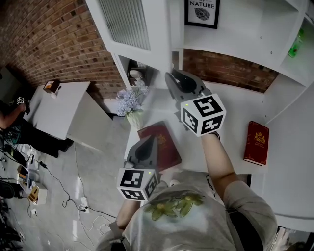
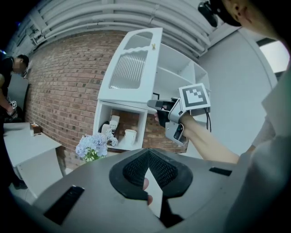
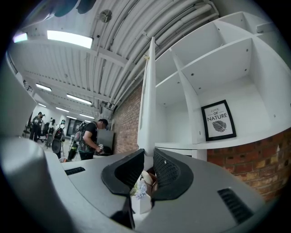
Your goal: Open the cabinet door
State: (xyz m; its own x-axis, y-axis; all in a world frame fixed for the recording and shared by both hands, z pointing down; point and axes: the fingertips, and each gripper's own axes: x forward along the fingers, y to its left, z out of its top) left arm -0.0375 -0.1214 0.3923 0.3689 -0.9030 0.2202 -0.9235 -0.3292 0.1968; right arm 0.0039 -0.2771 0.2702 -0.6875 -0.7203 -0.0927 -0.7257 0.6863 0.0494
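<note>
The white cabinet door [image 1: 130, 22] with a ribbed glass panel stands swung out from the shelf unit, and in the right gripper view I see the door [image 3: 148, 104] edge-on. My right gripper [image 1: 171, 78] is shut on its lower free edge, which sits between the jaws [image 3: 148, 157]. In the left gripper view the same right gripper [image 2: 154, 104] sits at the lower corner of the door [image 2: 132, 68]. My left gripper [image 1: 148, 142] hangs low over the counter, shut [image 2: 148, 152] with nothing in it.
A vase of pale flowers [image 1: 130, 103] and a red book [image 1: 161, 144] lie on the white counter below the door, with a second red book [image 1: 256, 142] to the right. A framed print [image 1: 201, 12] stands on the shelf. Mugs [image 2: 129, 135] fill the lower cubby. A person [image 1: 10, 122] stands far left.
</note>
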